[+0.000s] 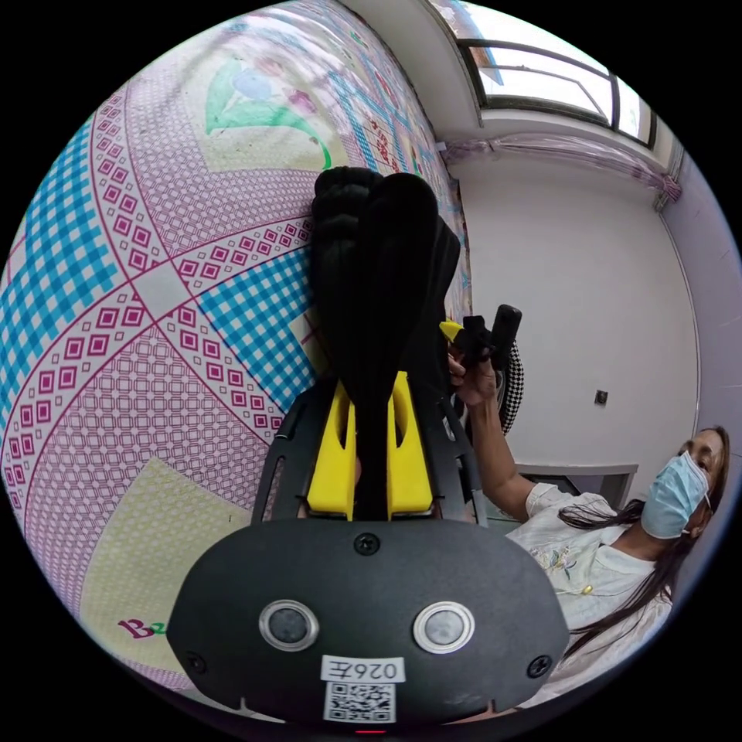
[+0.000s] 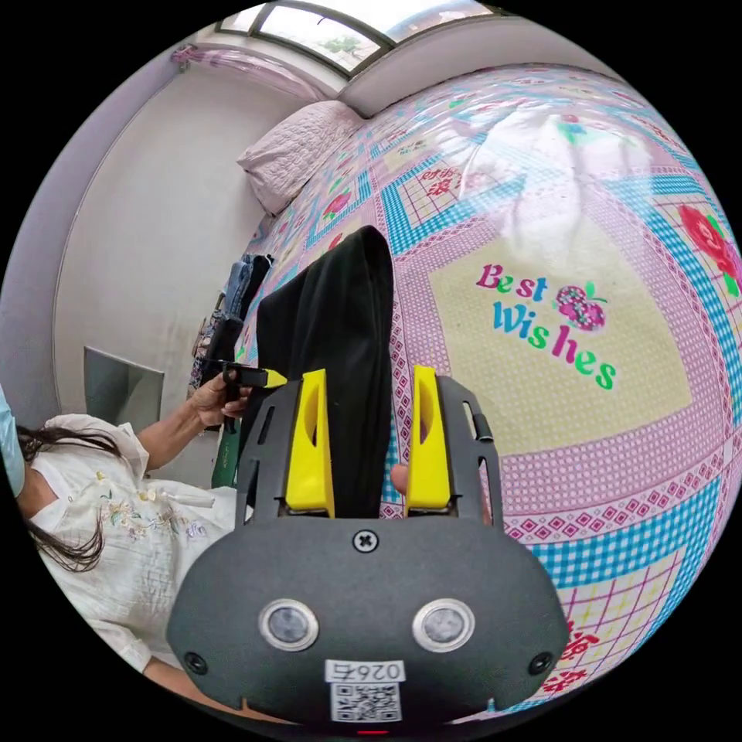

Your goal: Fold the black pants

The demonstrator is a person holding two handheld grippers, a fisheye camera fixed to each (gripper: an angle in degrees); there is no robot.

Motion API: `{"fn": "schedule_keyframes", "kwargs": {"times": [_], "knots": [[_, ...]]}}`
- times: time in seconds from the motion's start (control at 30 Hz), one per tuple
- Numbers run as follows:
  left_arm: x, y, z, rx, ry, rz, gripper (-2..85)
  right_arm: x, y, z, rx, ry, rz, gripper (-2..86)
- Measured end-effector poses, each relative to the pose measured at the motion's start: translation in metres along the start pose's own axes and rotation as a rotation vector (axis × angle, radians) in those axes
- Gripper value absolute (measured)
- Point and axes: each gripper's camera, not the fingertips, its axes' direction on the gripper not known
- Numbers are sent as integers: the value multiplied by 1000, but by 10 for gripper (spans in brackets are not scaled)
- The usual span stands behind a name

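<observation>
The black pants (image 1: 379, 255) are bunched into a thick fold that rises over the patterned bed sheet (image 1: 139, 309). My left gripper (image 1: 372, 382) is shut on this fold, both yellow jaws pressing it. To the right, a hand holds the right gripper (image 1: 483, 332) at the fabric's edge. In the right gripper view the black pants (image 2: 340, 325) run between the jaws of my right gripper (image 2: 369, 377). The cloth lies against the left jaw, with a gap to the right jaw, so this gripper is open. The left gripper (image 2: 251, 377) shows at the cloth's far edge, held in a hand.
The bed sheet (image 2: 556, 433) with pink and blue checks and printed lettering spreads under the pants. A quilted pillow (image 2: 297, 154) lies at the bed's far end. A person in a white top (image 1: 595, 564) stands beside the bed, near a white wall and window.
</observation>
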Motion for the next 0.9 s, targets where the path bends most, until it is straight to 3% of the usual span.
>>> {"fn": "schedule_keyframes", "kwargs": {"times": [0.4, 0.57, 0.7, 0.9], "knots": [[63, 58, 15, -53, -62, 43, 62, 24, -4, 114, -69, -175, 12, 29], [140, 107, 25, -18, -352, 205, 60, -45, 29, 139, 25, 236, -190, 19], [179, 151, 18, 49, -387, 242, 59, -108, 62, 163, 98, 495, -380, 18], [233, 234, -29, 195, -401, 256, 59, -153, 90, 193, 219, 514, -475, 17]]}}
